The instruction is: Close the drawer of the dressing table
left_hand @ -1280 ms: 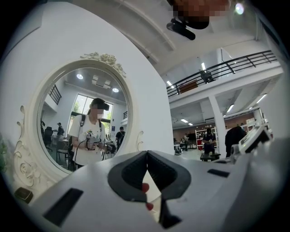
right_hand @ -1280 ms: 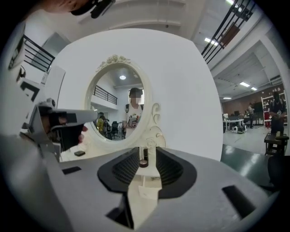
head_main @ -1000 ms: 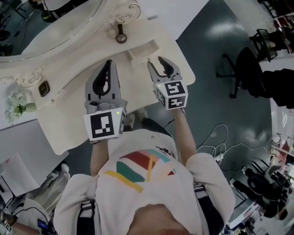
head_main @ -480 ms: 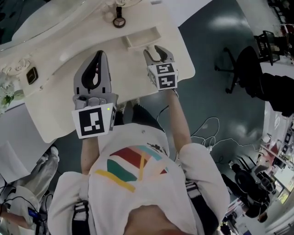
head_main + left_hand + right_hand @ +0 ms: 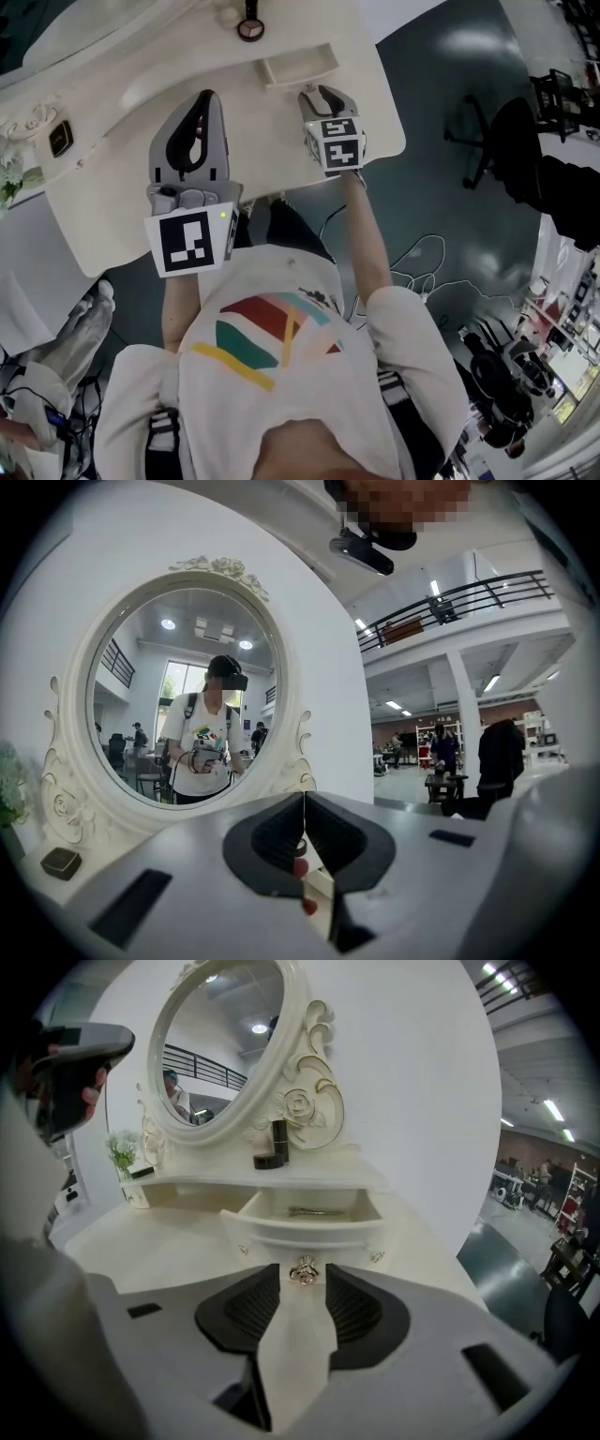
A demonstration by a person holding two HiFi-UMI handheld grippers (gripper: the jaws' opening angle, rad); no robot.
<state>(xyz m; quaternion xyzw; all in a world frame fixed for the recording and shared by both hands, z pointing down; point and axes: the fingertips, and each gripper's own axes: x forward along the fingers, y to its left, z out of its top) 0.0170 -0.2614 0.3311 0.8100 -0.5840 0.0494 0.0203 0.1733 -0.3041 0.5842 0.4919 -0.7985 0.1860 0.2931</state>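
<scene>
Although the drawer [image 5: 305,1232] stands open on the dressing table [image 5: 103,216], the right gripper [image 5: 320,92] has just been opening its jaws, the knob [image 5: 303,1272] at their tips (contact unclear); the left gripper [image 5: 304,799] is clenched, empty.

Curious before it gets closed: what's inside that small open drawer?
One slim silvery item lies in the drawer; what it is I cannot tell. The drawer's raised front hides the nearest part of the inside.
</scene>
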